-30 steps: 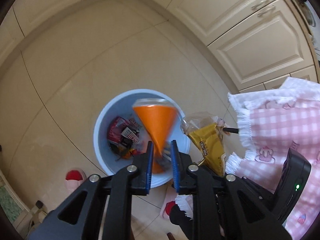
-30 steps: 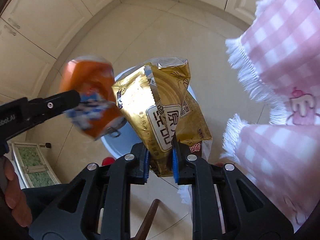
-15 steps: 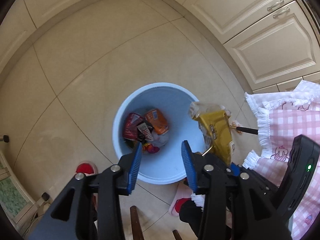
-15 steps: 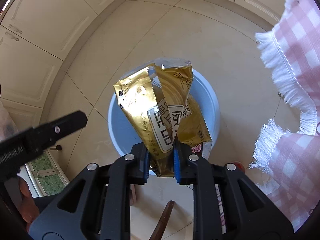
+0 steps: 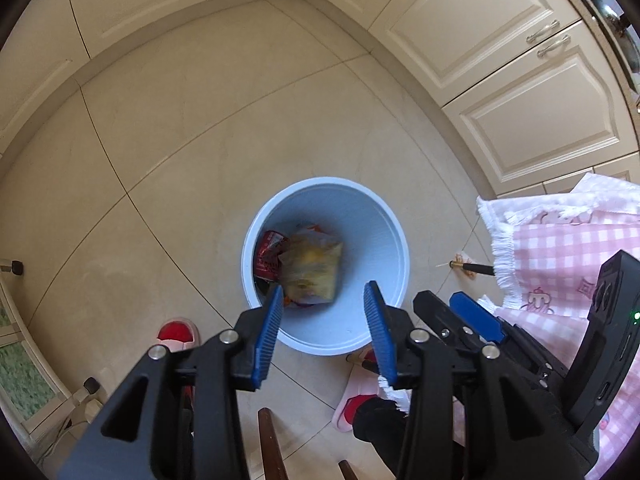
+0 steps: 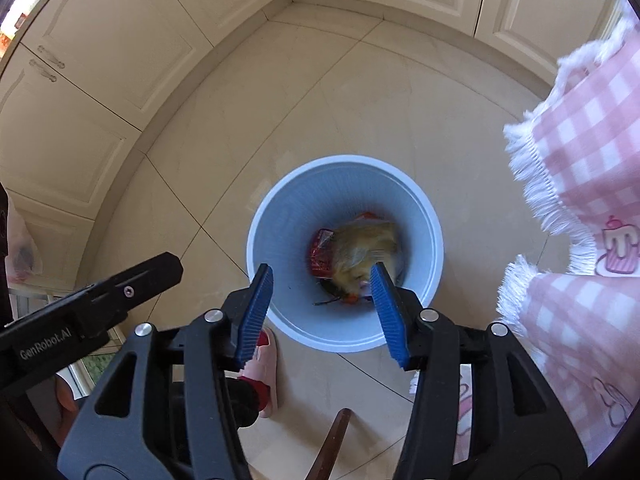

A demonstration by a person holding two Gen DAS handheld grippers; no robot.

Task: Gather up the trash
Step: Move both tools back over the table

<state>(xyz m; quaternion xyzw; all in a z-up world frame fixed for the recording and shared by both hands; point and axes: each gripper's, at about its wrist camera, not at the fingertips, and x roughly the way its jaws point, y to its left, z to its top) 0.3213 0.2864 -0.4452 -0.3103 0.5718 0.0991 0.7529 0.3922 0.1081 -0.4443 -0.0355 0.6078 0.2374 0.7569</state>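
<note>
Left wrist view: the left hand-held gripper (image 5: 324, 314) hangs with jaws spread and empty above the round light-blue plastic bin (image 5: 384, 232) on the beige tiled floor (image 5: 200, 128); a gold crinkled snack bag (image 5: 314, 270) lies inside it.

Right wrist view: the right hand-held gripper (image 6: 320, 300) is likewise spread wide and empty over the bin (image 6: 420, 216), with the blurred gold bag (image 6: 360, 252) inside on red wrappers (image 6: 320, 254).

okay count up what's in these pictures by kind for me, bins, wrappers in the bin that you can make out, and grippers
Bins: 1, the blue bin.
Wrappers you can make out: 2, the gold wrapper and the red wrapper; more trash underneath is unclear.
Grippers: 2, left gripper and right gripper, both open.
Total: 5
</note>
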